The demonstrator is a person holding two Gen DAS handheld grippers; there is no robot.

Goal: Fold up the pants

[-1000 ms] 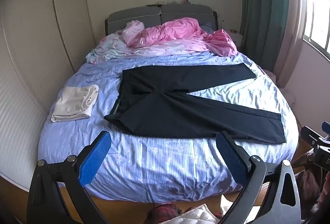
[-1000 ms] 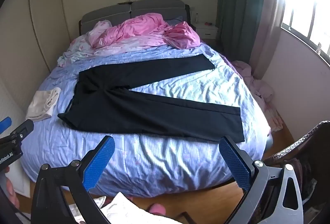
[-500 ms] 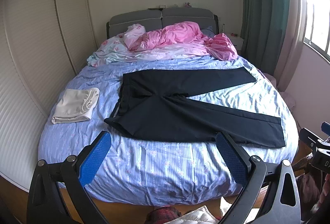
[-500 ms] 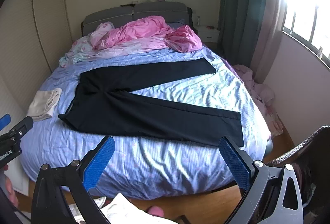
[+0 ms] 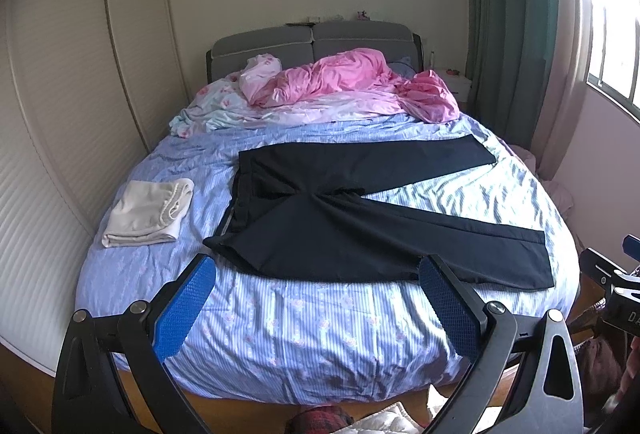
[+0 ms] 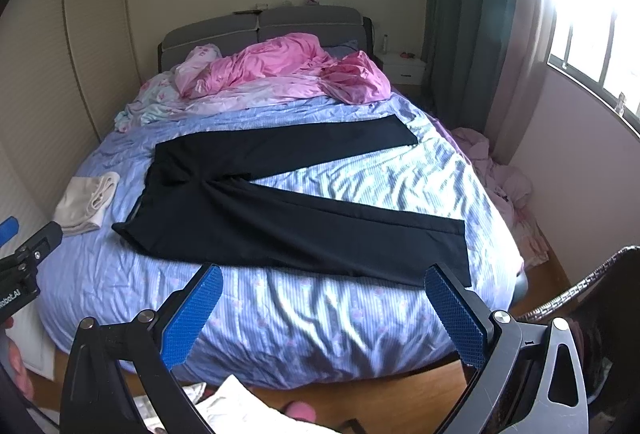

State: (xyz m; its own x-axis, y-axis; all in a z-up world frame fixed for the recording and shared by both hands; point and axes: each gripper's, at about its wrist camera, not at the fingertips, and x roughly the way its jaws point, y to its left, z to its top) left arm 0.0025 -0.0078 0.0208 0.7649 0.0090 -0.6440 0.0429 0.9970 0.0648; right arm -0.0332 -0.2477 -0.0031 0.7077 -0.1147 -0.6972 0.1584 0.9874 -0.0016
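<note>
Black pants (image 5: 344, 218) lie flat on the blue striped bed (image 5: 320, 334), waistband to the left, the two legs spread apart in a V toward the right. They also show in the right wrist view (image 6: 280, 210). My left gripper (image 5: 316, 302) is open and empty, hovering before the bed's near edge, in front of the waist and near leg. My right gripper (image 6: 322, 308) is open and empty, held before the near edge, its right finger close to the near leg's hem (image 6: 452, 254). Neither touches the pants.
A folded cream garment (image 5: 148, 210) lies on the bed's left side. A pink duvet (image 5: 344, 78) is bunched by the grey headboard (image 5: 312, 38). A white wardrobe (image 5: 60, 114) stands left; teal curtains (image 5: 508, 14) and a window right. Clothes lie on the floor (image 6: 516, 194).
Both grippers have drifted slightly relative to the bed; the pants sit a little lower in both views. Both stay open and the pants have not moved.
</note>
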